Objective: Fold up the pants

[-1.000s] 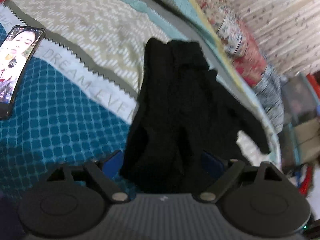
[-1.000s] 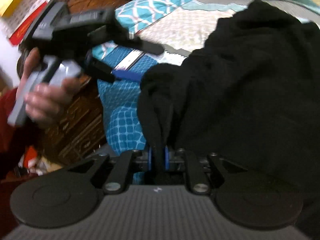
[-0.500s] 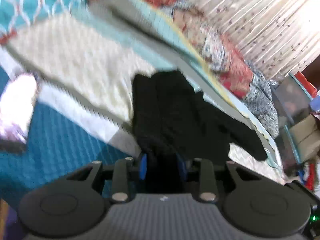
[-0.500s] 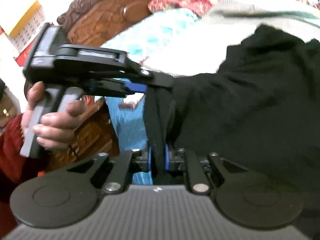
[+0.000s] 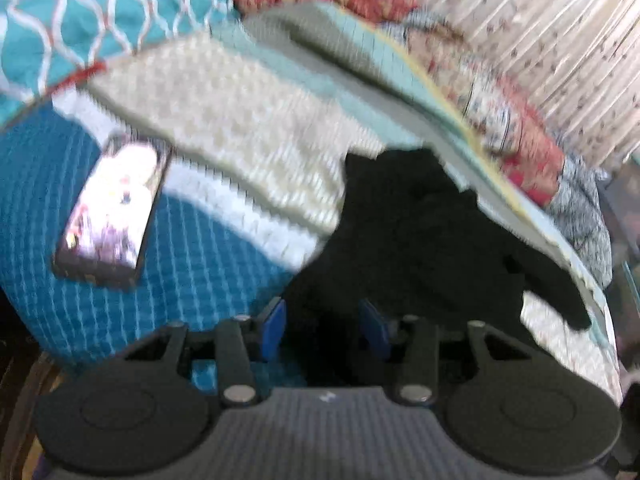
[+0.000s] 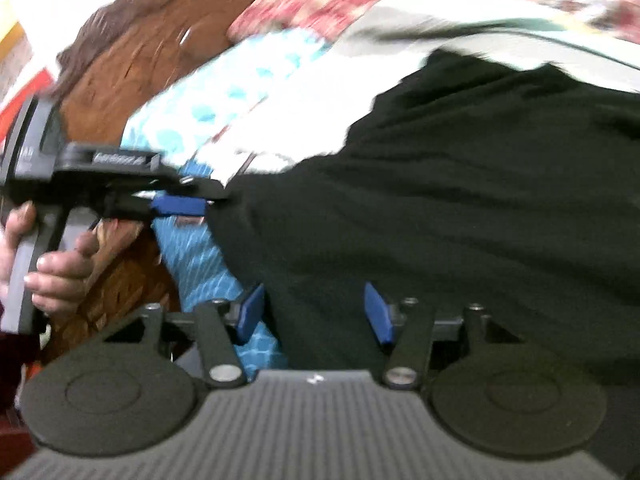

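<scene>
Black pants (image 5: 420, 240) lying bunched on the bed's patterned quilt (image 5: 192, 272), spreading away from both tools. Left tool (image 5: 324, 326) gaping open, blue pads either side of the near fabric edge. Right tool (image 6: 316, 314) likewise spread wide over the cloth, gripping nothing. Lying farther left on the quilt, a lit phone (image 5: 112, 208). Rising beyond, a carved wooden headboard (image 6: 160, 52).
</scene>
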